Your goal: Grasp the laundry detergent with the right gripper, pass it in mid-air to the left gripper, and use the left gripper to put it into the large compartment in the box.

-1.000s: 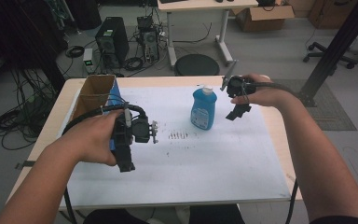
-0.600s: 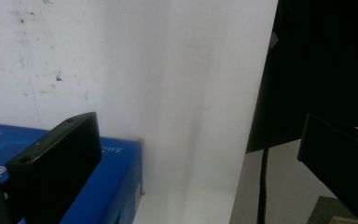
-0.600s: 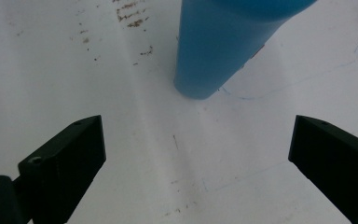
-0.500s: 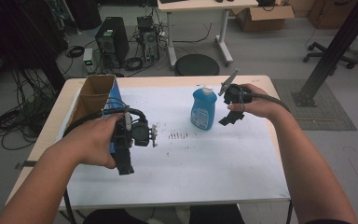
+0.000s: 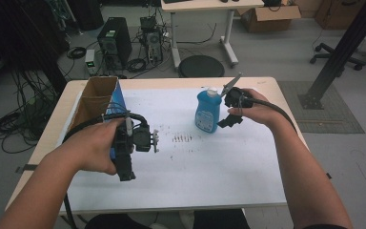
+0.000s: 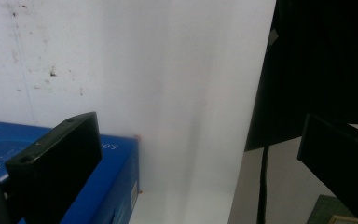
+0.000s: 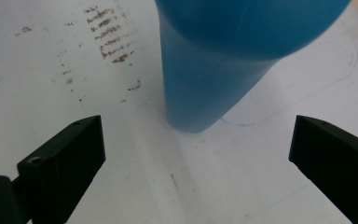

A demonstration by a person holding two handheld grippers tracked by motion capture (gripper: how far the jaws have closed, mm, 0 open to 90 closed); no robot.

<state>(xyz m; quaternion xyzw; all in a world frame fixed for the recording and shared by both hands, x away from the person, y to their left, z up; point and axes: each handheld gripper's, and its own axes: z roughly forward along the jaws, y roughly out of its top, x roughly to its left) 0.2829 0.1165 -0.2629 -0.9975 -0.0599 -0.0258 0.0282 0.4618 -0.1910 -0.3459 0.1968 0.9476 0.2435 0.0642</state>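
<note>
A blue bottle (image 5: 207, 112) with a white cap stands upright on the white sheet, right of centre. My right gripper (image 5: 227, 108) hovers just to its right, open, with its jaws on either side of the bottle's lower body (image 7: 200, 88) but not touching it. My left gripper (image 5: 125, 167) is held above the sheet's left part, beside an open cardboard box with a blue side (image 5: 98, 101). In the left gripper view that gripper (image 6: 196, 140) is open and holds nothing, and the blue box (image 6: 114, 186) lies by its left jaw.
Brown smudges (image 5: 181, 139) mark the white sheet (image 5: 209, 176) between the two hands. The table's near edge (image 6: 242, 140) drops off to a dark floor. Behind the table stand a round black stool (image 5: 201, 66), computer towers (image 5: 115, 44) and tangled cables.
My right gripper has moved left, from beside the bottle to close against it. The left gripper and the box have barely shifted.
</note>
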